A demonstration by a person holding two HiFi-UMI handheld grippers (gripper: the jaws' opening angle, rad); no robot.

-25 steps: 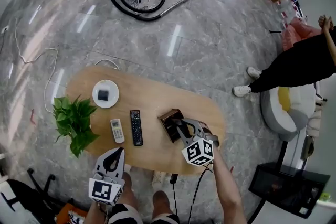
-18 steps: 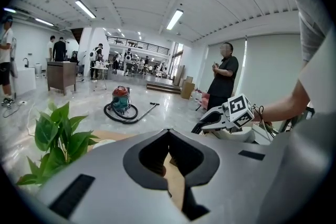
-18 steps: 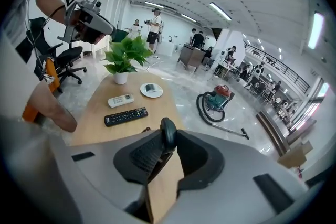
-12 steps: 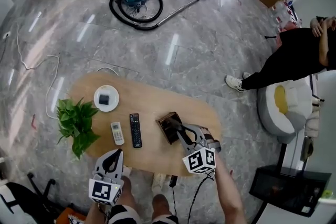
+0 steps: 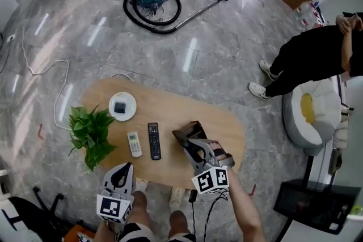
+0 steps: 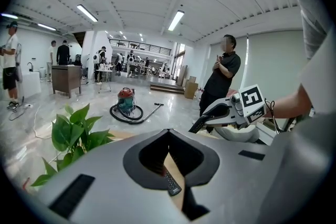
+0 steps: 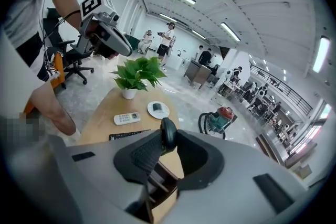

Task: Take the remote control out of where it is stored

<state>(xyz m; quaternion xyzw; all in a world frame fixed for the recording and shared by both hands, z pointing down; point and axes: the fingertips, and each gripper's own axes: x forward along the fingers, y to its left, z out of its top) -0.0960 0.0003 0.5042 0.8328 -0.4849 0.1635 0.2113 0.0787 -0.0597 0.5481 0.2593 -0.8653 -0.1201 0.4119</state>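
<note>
At the right end of the table [image 5: 164, 105], the dark remote [image 7: 167, 136] is clamped in the right gripper [image 5: 191, 146], judged partly out of the wooden holder [image 7: 160, 186], so a clean upward pull is called for next; the left gripper [image 5: 129, 165], jaws together, is held empty.

Head view steep above table [image 5: 170, 110], both gripper views low across it

Dark remote [image 7: 167, 135], upright — seemingly above wooden holder [image 5: 186, 131].
</note>
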